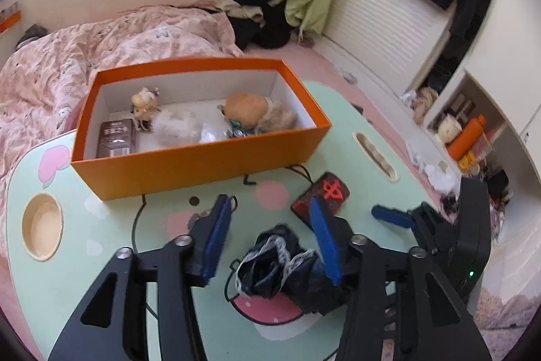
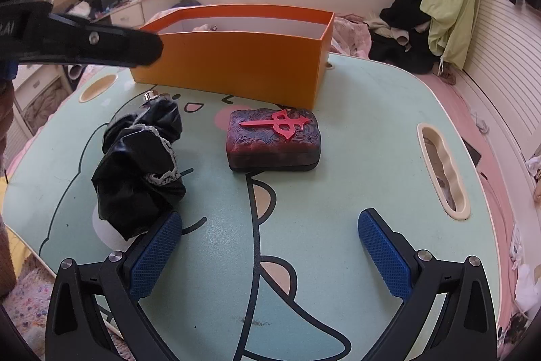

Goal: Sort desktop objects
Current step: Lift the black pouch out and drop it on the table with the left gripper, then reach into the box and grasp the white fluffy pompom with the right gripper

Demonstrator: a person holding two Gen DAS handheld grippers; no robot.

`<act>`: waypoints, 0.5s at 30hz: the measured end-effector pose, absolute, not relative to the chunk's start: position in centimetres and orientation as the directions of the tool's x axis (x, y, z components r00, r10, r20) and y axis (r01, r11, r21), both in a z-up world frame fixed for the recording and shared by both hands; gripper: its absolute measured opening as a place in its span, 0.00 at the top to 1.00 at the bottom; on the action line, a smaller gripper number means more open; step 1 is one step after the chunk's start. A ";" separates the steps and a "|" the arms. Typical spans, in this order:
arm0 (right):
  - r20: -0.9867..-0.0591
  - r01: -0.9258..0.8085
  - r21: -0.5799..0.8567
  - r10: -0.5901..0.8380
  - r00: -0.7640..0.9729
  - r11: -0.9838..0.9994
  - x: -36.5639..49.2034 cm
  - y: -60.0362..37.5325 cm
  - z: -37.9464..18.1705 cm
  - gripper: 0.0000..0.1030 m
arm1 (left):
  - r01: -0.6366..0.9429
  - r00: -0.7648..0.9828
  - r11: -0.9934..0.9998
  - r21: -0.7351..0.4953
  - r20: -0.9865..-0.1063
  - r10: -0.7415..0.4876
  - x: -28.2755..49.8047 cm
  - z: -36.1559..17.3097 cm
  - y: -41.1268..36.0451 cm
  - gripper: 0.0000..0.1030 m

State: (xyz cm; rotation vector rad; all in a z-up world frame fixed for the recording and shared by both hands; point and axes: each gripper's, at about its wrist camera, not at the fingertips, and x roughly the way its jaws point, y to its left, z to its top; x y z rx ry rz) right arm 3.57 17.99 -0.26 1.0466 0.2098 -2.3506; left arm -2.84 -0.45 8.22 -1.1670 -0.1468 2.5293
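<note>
The black scrunchie (image 1: 277, 263), a crumpled dark fabric piece with white lace trim, lies on the table between and just below the left gripper (image 1: 270, 235) fingers. The left jaws stand partly open; the pads do not press on the fabric, so nothing is held. The right-hand blue pad (image 1: 326, 239) overlaps the fabric in the left wrist view, but contact cannot be confirmed.

The right gripper (image 2: 270, 256) hangs over bare table surface with its jaws wide and empty. The scrunchie (image 2: 140, 164) sits just beyond its left finger.

The red-and-black box (image 2: 274, 139), bearing a raised red emblem, rests flat on the table (image 2: 355, 158), close to the scrunchie and just in front of the orange box (image 2: 236, 63). The orange box already contains plush items (image 1: 189, 120) and a brown carton (image 1: 116, 137).

Risks from this position:
- Soft, slippery fabric may fold away from the pads, giving a grip on one loose edge only; the piece may then drop short of the orange box.
- A low closing pass may drag the fabric across the table instead of lifting it.
- The two grippers work close together; converging on the scrunchie risks collision.
</note>
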 end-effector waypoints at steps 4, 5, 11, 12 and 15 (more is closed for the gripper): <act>-0.725 0.545 0.079 -0.423 -0.543 -0.835 3.6 18.0 -0.3 0.00 | -0.193 -0.673 -0.930 -0.312 -0.647 0.357 -0.6 9.1 -2.9 0.14; -0.725 0.545 0.079 -0.423 -0.543 -0.835 3.6 18.0 -0.3 0.00 | -0.188 -0.664 -0.932 -0.310 -0.659 0.353 0.0 8.9 -3.3 0.14; -0.726 0.547 0.078 -0.423 -0.542 -0.834 3.6 18.0 -0.3 0.00 | -0.204 -0.605 -0.965 -0.164 -0.754 0.256 4.7 5.6 -2.5 0.14; -0.726 0.548 0.078 -0.424 -0.542 -0.833 3.6 18.0 -0.3 0.00 | -0.199 -0.605 -0.969 -0.149 -0.759 0.241 5.2 4.9 -2.1 0.14; -0.725 0.549 0.078 -0.425 -0.541 -0.832 3.6 18.0 -0.3 0.00 | -0.159 -0.601 -0.983 -0.097 -0.780 0.174 5.1 2.9 -1.2 0.14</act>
